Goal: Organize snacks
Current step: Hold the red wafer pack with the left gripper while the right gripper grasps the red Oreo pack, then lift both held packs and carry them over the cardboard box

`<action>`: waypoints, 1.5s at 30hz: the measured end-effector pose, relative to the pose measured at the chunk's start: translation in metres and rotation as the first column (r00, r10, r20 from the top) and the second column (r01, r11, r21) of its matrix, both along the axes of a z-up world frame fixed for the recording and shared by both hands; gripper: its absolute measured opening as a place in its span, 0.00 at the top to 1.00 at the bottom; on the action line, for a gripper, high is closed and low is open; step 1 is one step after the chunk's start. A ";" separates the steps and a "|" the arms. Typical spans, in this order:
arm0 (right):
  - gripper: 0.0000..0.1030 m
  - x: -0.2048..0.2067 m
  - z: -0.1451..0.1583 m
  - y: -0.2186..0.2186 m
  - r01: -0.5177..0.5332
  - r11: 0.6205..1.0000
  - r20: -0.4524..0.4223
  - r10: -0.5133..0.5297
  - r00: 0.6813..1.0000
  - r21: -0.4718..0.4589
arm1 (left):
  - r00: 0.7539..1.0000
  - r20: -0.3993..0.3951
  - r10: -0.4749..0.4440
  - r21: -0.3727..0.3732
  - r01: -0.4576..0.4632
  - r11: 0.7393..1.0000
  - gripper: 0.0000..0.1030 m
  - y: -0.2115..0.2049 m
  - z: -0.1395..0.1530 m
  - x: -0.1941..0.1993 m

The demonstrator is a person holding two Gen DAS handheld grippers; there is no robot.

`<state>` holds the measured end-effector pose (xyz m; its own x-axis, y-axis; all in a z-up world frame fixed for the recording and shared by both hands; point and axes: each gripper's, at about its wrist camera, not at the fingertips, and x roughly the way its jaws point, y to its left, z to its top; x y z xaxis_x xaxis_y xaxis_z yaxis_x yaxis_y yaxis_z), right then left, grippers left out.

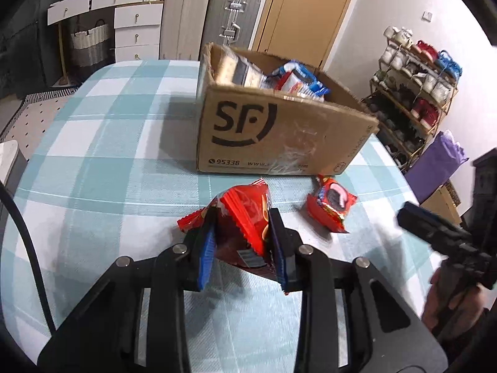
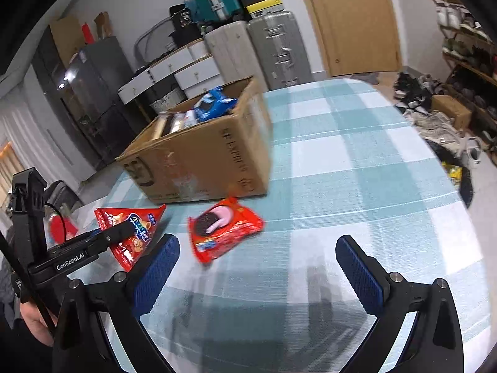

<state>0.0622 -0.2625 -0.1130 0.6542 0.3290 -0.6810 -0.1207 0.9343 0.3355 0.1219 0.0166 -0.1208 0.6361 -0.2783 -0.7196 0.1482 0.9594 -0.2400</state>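
My left gripper [image 1: 243,217] is shut on a red snack bag [image 1: 245,217] and holds it above the table, in front of the cardboard box [image 1: 279,136]. The same bag [image 2: 136,230] shows in the right wrist view, with the left gripper [image 2: 124,230] on it. A red cookie pack [image 1: 330,206] lies on the checked tablecloth just before the box; it also shows in the right wrist view [image 2: 223,231]. My right gripper [image 2: 257,245] is open and empty, low over the table, a little short of the cookie pack. The box [image 2: 202,155] holds several snack packs.
The table [image 1: 108,155] has a blue and white checked cloth. Beyond it stand suitcases [image 1: 233,21], white drawers [image 1: 136,31] and a door [image 1: 310,9]. A shoe rack [image 1: 413,93] stands at the right. The right gripper's body [image 1: 444,236] hangs past the table's right edge.
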 end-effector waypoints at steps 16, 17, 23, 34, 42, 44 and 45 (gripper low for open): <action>0.00 0.050 -0.037 0.066 -0.103 0.981 -0.096 0.088 0.992 -0.164 | 0.989 0.124 0.085 -0.129 -0.069 0.989 0.72 0.071 0.068 -0.046; 0.00 0.054 -0.038 0.069 -0.104 0.979 -0.096 0.088 0.992 -0.178 | 0.989 0.126 0.083 -0.132 -0.066 0.989 0.72 0.072 0.069 -0.047; 0.01 0.072 -0.046 0.084 -0.104 0.967 -0.110 0.080 0.991 -0.234 | 0.990 0.112 0.082 -0.165 -0.063 0.984 0.72 0.086 0.070 -0.048; 0.26 0.079 -0.049 0.099 -0.101 0.958 -0.088 0.079 0.993 -0.268 | 0.991 0.091 0.097 -0.158 -0.081 0.984 0.72 0.082 0.066 -0.040; 0.43 0.074 -0.044 0.089 -0.116 0.975 -0.090 0.100 0.991 -0.191 | 0.990 0.095 0.104 -0.135 -0.090 0.987 0.72 0.076 0.066 -0.043; 0.44 0.073 -0.043 0.087 -0.120 0.977 -0.091 0.105 0.990 -0.177 | 0.990 0.092 0.109 -0.132 -0.097 0.986 0.72 0.076 0.066 -0.043; 0.45 0.072 -0.043 0.086 -0.119 0.978 -0.090 0.105 0.990 -0.174 | 0.990 0.092 0.111 -0.130 -0.098 0.987 0.72 0.076 0.066 -0.043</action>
<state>0.1340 -0.1765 -0.1557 0.5611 0.2655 -0.7841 -0.2072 0.9621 0.1775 0.0792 0.0925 -0.0549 0.7325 -0.2902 -0.6158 0.0777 0.9343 -0.3479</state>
